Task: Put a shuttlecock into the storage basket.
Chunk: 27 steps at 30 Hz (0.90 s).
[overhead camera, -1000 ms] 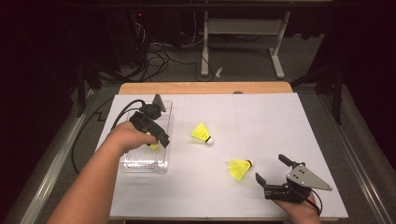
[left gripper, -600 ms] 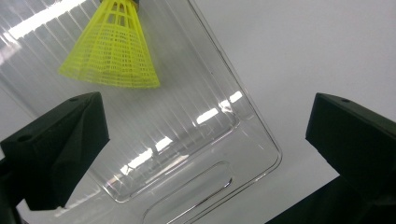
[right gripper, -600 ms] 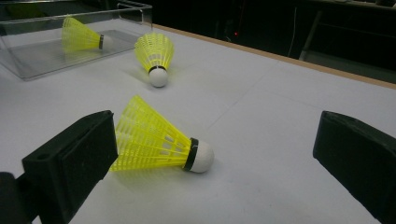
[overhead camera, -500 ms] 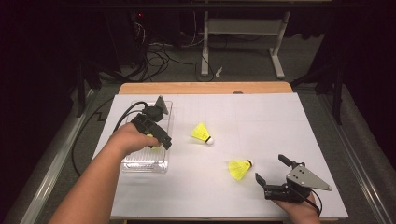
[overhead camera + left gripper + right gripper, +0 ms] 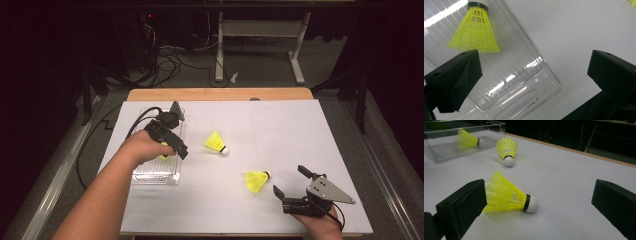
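Observation:
Three yellow shuttlecocks with white cork tips are in view. One shuttlecock [image 5: 475, 32] lies inside the clear plastic tray [image 5: 150, 176], its yellow [image 5: 164, 151] showing beside my left hand. My left gripper [image 5: 175, 147] hovers open just above that tray [image 5: 524, 82], with nothing between its jaws. A second shuttlecock [image 5: 216, 143] lies on the white table, right of the tray. The third shuttlecock [image 5: 256, 181] lies near the front. My right gripper [image 5: 290, 181] stands open right behind it. In the right gripper view this shuttlecock [image 5: 509, 195] lies on its side between the two spread jaws, nearer the left one.
A white sheet [image 5: 280, 130] covers the table, with a wooden edge [image 5: 220, 94] at the back. The left gripper's black cable [image 5: 137, 122] loops over the tray's far end. Dark floor, cables and a desk frame [image 5: 260, 40] lie beyond.
My left hand and gripper have drifted slightly over the tray. The right gripper and both table shuttlecocks have stayed put.

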Motion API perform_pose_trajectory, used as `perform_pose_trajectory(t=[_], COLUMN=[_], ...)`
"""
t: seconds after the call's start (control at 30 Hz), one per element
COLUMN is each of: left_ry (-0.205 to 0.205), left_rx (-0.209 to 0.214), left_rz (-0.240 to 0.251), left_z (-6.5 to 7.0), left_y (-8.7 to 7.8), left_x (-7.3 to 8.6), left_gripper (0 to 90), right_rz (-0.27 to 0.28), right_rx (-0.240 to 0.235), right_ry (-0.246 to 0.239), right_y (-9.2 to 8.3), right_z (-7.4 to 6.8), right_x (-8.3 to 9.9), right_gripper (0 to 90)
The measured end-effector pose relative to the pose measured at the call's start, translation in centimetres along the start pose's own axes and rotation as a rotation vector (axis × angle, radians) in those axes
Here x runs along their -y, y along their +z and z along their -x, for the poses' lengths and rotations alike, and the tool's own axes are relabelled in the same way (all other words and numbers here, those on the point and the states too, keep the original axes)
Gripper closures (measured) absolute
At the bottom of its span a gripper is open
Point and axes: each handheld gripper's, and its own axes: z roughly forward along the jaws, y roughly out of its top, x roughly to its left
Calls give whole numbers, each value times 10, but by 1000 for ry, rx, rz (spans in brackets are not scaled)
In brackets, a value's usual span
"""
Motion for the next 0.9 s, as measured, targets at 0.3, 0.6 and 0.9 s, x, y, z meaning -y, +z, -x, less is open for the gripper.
perform_pose_trajectory(t=[0.3, 0.6, 0.9], left_ry=[27, 61, 78], left_rx=[4, 14, 18], left_rz=[6, 4, 0], left_z=[12, 23, 31], left_y=[-6, -4, 2], left_x=[-8, -16, -24], left_gripper=[7, 8, 8], right_rz=[5, 10, 12], right_rx=[0, 1, 1], right_ry=[1, 0, 2], right_y=[-1, -2, -2], right_z=[1, 1, 1], right_x=[-1, -1, -1], right_gripper=[5, 5, 5])
